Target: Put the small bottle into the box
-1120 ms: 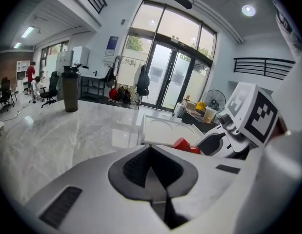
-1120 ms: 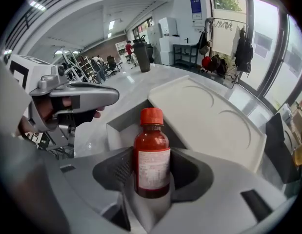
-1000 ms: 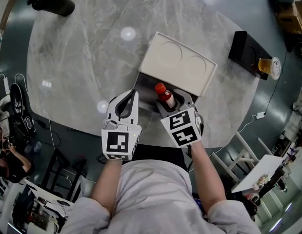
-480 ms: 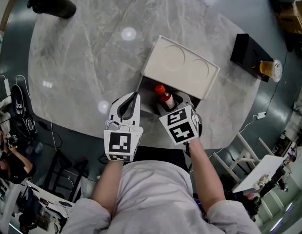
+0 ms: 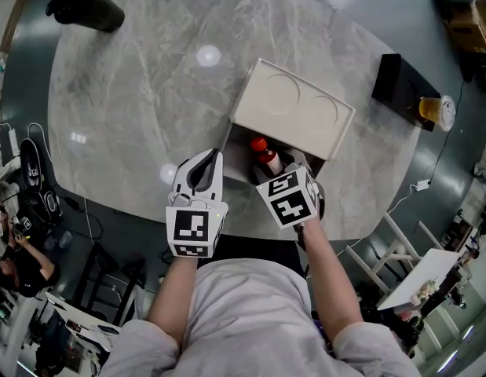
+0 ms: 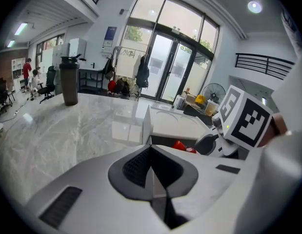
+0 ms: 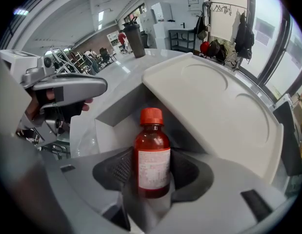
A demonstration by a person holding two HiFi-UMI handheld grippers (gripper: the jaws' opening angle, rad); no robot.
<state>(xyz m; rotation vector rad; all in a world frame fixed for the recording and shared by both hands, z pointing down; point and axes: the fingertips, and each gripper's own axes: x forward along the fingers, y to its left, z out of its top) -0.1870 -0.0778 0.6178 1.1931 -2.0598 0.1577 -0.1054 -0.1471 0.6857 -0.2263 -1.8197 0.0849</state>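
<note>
Grey marble desk [image 5: 133, 93], glass-fronted hall beyond. Box [image 5: 294, 108] open, lid tipped back to clear the mouth. Right tool [image 7: 151, 179] clamped on bottle [image 7: 152, 155] at the label, over the box opening. Long axis near upright, red cap up, leaning toward the lid. Left tool [image 6: 151, 172] closed, empty, parked beside the box.

In the head view the small bottle [image 5: 263, 154] shows only cap and shoulder, its body hidden behind the right gripper [image 5: 275, 166] at centre frame. The box [image 5: 238, 154] floor lies hidden under the lid [image 5: 294, 108]. The label [image 7: 153, 167] print is too blurred to read.
</note>
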